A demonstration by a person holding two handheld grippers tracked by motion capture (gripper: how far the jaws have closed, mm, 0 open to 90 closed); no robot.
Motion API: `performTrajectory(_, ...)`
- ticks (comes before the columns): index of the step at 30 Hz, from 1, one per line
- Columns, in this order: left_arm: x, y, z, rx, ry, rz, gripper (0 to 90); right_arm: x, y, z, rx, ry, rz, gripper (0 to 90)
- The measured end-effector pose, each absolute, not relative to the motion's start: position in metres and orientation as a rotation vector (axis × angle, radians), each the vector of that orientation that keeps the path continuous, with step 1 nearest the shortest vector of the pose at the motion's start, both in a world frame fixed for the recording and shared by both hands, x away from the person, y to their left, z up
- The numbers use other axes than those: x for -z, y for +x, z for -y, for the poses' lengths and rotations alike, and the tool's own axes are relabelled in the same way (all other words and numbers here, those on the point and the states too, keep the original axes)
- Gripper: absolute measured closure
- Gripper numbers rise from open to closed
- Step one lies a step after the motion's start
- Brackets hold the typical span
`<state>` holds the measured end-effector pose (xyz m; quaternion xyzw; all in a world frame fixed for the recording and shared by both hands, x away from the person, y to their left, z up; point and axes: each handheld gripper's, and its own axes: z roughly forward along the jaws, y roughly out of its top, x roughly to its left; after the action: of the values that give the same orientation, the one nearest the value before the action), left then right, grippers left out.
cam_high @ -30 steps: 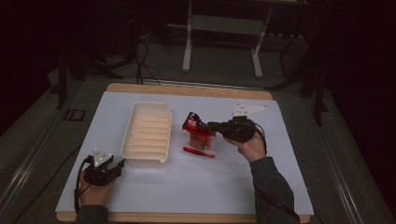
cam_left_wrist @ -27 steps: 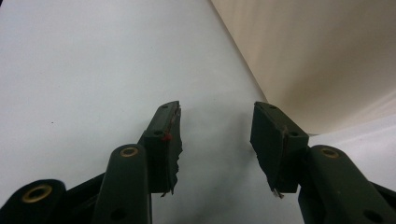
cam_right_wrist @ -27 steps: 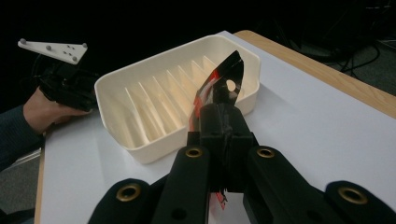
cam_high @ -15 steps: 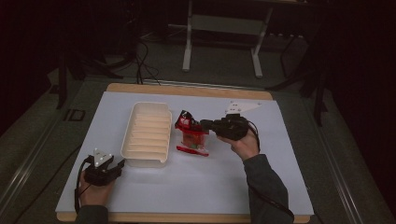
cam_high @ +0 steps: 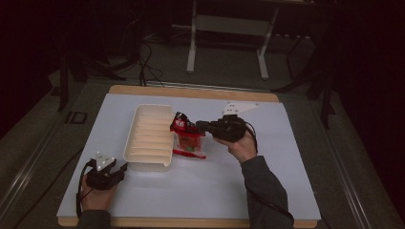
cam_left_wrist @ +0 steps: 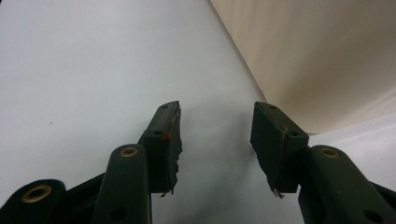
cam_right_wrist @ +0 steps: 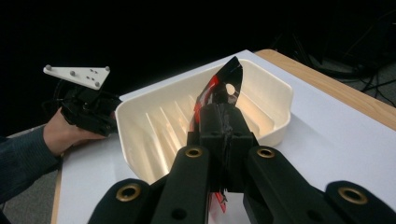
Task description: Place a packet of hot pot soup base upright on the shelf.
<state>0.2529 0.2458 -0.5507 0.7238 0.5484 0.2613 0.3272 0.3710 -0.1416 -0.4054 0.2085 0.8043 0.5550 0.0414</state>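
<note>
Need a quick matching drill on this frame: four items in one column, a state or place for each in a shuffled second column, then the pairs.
Column 1
1. left gripper
2. right gripper
3. snack packet
4. cream tray

Column 2
A. ribbed inside, nothing in it, on the white mat
B. red and black, pinched at its top edge, beside the tray
C. jaws apart with nothing between them, near the tray's near corner
D. jaws closed on the packet

Pairs: 1-C, 2-D, 3-B, 4-A
</note>
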Motion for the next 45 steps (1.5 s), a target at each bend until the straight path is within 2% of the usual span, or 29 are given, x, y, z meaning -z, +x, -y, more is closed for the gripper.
performTrajectory(45,0.55,0.252,-0.247,-0.678,1.883,-1.429,52.0,0.411,0.375,0.073,-1.755,0.604,-2.429,89.7)
